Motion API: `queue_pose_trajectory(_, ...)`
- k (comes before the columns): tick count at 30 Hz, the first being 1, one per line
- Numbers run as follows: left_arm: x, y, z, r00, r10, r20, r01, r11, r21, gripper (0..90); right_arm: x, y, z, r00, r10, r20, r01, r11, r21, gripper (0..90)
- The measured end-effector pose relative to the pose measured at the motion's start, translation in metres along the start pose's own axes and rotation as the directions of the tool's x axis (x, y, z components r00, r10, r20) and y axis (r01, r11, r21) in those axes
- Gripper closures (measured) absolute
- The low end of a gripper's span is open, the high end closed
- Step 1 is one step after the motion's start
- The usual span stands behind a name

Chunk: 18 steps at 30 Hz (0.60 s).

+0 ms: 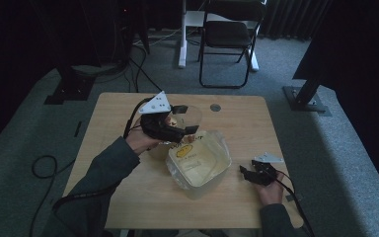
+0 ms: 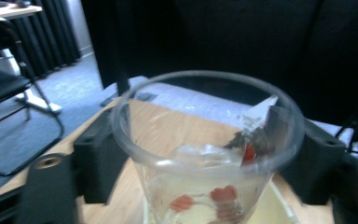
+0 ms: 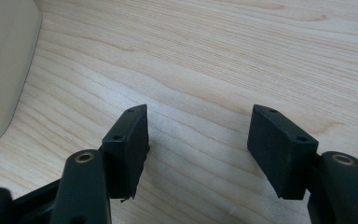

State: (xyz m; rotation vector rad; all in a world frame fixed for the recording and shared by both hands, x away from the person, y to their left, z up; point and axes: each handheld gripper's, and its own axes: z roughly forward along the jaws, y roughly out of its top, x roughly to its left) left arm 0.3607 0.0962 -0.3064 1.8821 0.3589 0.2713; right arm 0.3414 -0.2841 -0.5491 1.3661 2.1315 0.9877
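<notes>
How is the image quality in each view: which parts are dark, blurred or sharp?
High view: dim overall, room nearly black, table evenly lit. Left gripper view: the clear cup in the left claw looks soft with motion blur; the background is dark. Right gripper view: bright and sharp, wood grain crisp between the open jaws of the right claw.

Claw point(image 3: 198, 149) agape over table point(image 3: 214, 60).

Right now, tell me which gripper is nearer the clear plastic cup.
Left. The left gripper has its jaws shut on the clear plastic cup, above the plastic tub. The right gripper rests open on the table, beyond the tub's far side.
</notes>
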Motion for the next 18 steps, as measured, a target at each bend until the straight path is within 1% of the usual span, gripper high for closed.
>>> queue_pose_trajectory(2, 0.0002, 0.0005, -0.0003, 0.9997, -0.015, 0.018, 0.015, 0.9999, -0.004, 13.9, -0.0001, 0.0000, 0.0001, 1.0000, 0.000, 0.000, 0.000, 1.000, 0.000, 37.9)
queue_pose_trajectory(4, 0.0000, 0.0008, 0.0000, 0.9998, -0.014, 0.011, 0.014, 0.9999, 0.004, 12.3, 0.0001, 0.0000, 0.0000, 1.0000, 0.000, 0.001, 0.000, 1.000, 0.001, 37.9)
queue_pose_trajectory(5, 0.0010, 0.0006, -0.0003, 0.9996, -0.022, 0.017, 0.022, 0.9998, 0.000, 9.8, 0.0002, 0.0000, 0.0001, 1.0000, -0.001, 0.002, 0.001, 1.000, 0.001, 37.9)
queue_pose_trajectory(6, 0.0012, 0.0005, 0.0001, 0.9995, -0.028, 0.015, 0.028, 0.9996, 0.006, 9.7, 0.0003, 0.0000, 0.0001, 1.0000, -0.001, 0.002, 0.001, 1.000, 0.001, 37.9)
queue_pose_trajectory(7, 0.0017, 0.0000, 0.0003, 0.9995, -0.025, 0.020, 0.025, 0.9996, 0.012, 9.7, 0.0003, 0.0000, 0.0001, 1.0000, -0.002, 0.003, 0.002, 1.000, 0.002, 37.9)
queue_pose_trajectory(12, 0.0034, -0.0024, 0.0001, 0.9996, -0.027, 0.013, 0.027, 0.9996, 0.010, 9.8, 0.0003, 0.0000, 0.0001, 1.0000, -0.002, 0.002, 0.002, 1.000, 0.001, 37.9)
queue_pose_trajectory(17, 0.0055, -0.0043, -0.0005, 0.9994, -0.032, -0.013, 0.032, 0.9994, 0.012, 11.4, 0.0004, 0.0001, 0.0001, 1.0000, -0.002, 0.003, 0.002, 1.000, 0.002, 37.9)
queue_pose_trajectory(18, 0.0059, -0.0045, -0.0007, 0.9994, -0.033, -0.012, 0.033, 0.9994, 0.010, 11.4, 0.0004, 0.0001, 0.0001, 1.0000, -0.002, 0.003, 0.002, 1.000, 0.002, 37.9)
